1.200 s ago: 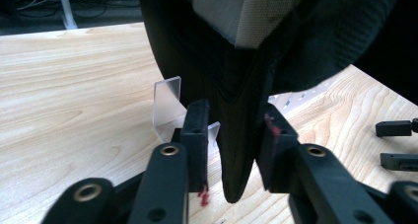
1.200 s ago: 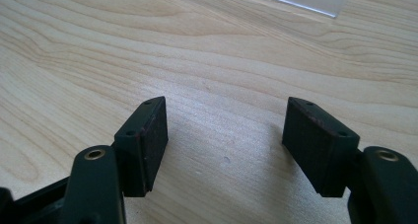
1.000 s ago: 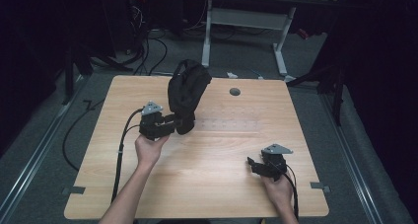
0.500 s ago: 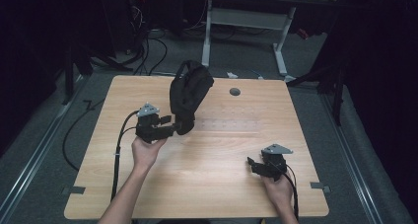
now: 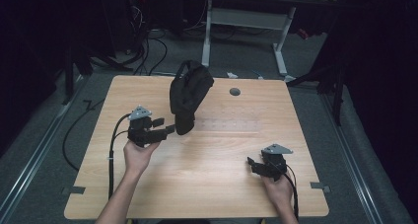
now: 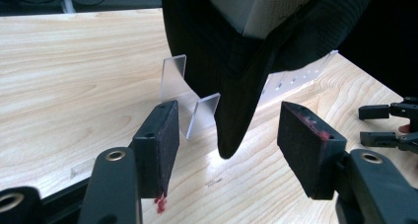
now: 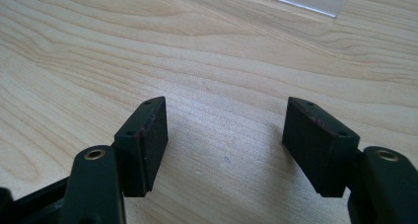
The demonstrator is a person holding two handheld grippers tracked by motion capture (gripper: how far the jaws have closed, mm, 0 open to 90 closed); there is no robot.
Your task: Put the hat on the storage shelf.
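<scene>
Just beyond parted jaws: black bag (image 6: 231, 61)

Ahead of our left gripper's (image 6: 224, 135) spread jaws, the black bag (image 6: 246, 46) is cut off above, hiding the clear stand (image 6: 190, 98) behind it.

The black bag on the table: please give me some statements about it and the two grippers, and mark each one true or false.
1. The black bag stands on a clear stand on the wooden table. True.
2. The left gripper is clamped on the bag. False: its jaws have just been opening, and the bag's tip hangs between them without touching either pad.
3. The right gripper holds a small box. False: its jaws are open with nothing between them.
4. The right gripper sits near the table's front right corner, apart from the bag. True.
5. A dark round spot lies on the table to the right of the bag. True.
</scene>
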